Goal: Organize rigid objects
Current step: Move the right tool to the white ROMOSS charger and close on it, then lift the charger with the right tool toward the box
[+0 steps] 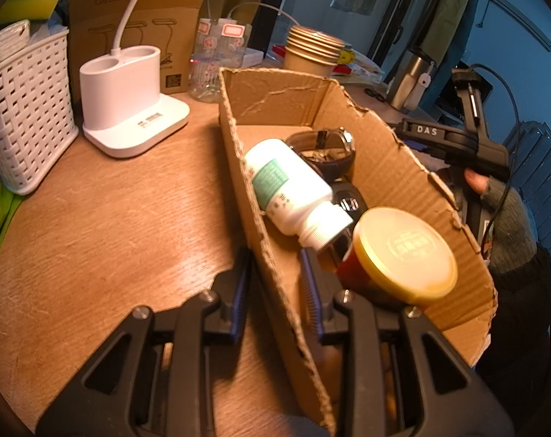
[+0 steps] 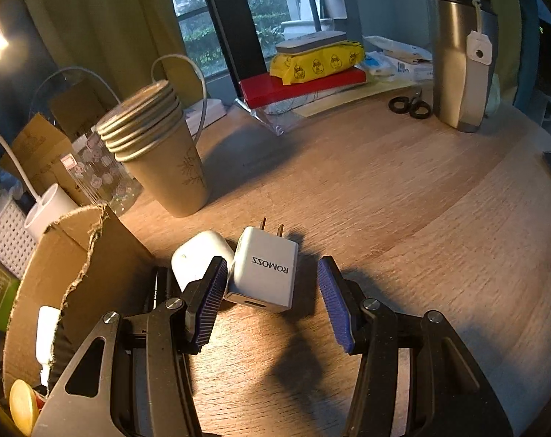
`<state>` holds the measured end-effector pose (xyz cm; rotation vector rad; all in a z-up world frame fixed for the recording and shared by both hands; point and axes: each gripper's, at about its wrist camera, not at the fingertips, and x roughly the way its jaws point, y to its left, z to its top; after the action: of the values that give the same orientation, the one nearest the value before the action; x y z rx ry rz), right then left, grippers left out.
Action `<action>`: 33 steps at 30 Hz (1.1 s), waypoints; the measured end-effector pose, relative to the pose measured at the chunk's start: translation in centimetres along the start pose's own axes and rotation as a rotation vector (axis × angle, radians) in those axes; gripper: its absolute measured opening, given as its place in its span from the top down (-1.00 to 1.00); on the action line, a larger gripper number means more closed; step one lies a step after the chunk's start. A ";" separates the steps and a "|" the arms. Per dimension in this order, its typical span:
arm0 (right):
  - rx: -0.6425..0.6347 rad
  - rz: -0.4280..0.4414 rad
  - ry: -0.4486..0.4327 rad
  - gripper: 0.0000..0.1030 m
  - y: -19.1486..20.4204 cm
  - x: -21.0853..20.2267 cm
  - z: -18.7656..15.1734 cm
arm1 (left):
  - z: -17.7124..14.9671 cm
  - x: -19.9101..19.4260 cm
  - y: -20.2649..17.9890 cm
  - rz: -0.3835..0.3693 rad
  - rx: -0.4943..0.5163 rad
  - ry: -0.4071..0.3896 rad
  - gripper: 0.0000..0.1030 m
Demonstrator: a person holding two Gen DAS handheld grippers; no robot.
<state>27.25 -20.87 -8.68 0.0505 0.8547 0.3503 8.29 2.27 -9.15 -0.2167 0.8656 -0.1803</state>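
Note:
My left gripper point(image 1: 275, 258) is shut on the near left wall of a torn cardboard box point(image 1: 384, 153), one pad outside and one inside. In the box lie a white bottle point(image 1: 290, 185), a wristwatch point(image 1: 330, 153), a black car key point(image 1: 348, 200) and a jar with a yellow lid point(image 1: 402, 251). In the right wrist view my right gripper point(image 2: 272, 266) stands open around a white ROMOSS charger point(image 2: 264, 273) that lies on the wooden table point(image 2: 402, 200). There is a gap at the right pad. A white earbud case point(image 2: 199, 255) lies just left of the charger, next to the box point(image 2: 75, 273).
A stack of paper cups point(image 2: 158, 153) stands behind the charger. A steel tumbler point(image 2: 457, 62), scissors point(image 2: 410, 105) and a red box under a yellow pack point(image 2: 304, 80) sit at the back. A white lamp base point(image 1: 129, 109) and a white basket point(image 1: 24, 116) stand left of the box. A gloved hand point(image 1: 494, 196) shows beyond its right wall.

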 end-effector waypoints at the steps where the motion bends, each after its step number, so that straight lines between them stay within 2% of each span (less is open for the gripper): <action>1: -0.001 -0.001 0.006 -0.06 0.1 0.1 0.0 | 0.0 0.0 0.0 0.000 0.000 0.000 0.43; 4: -0.002 0.004 0.006 -0.03 0.0 0.2 0.0 | 0.0 0.0 0.0 0.000 0.000 0.000 0.43; 6: -0.008 0.016 0.003 0.22 0.1 0.1 0.0 | 0.0 0.0 0.0 0.000 0.000 0.000 0.43; 22: -0.064 -0.035 -0.051 0.27 1.2 -1.7 -0.7 | 0.0 0.0 0.0 0.000 0.000 0.000 0.43; 33: -0.156 -0.108 -0.003 0.27 2.4 -1.5 -1.9 | 0.0 0.0 0.0 0.000 0.000 -0.001 0.43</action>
<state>24.24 -19.30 -8.36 -0.1392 0.8216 0.3141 8.28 2.26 -9.17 -0.2167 0.8650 -0.1802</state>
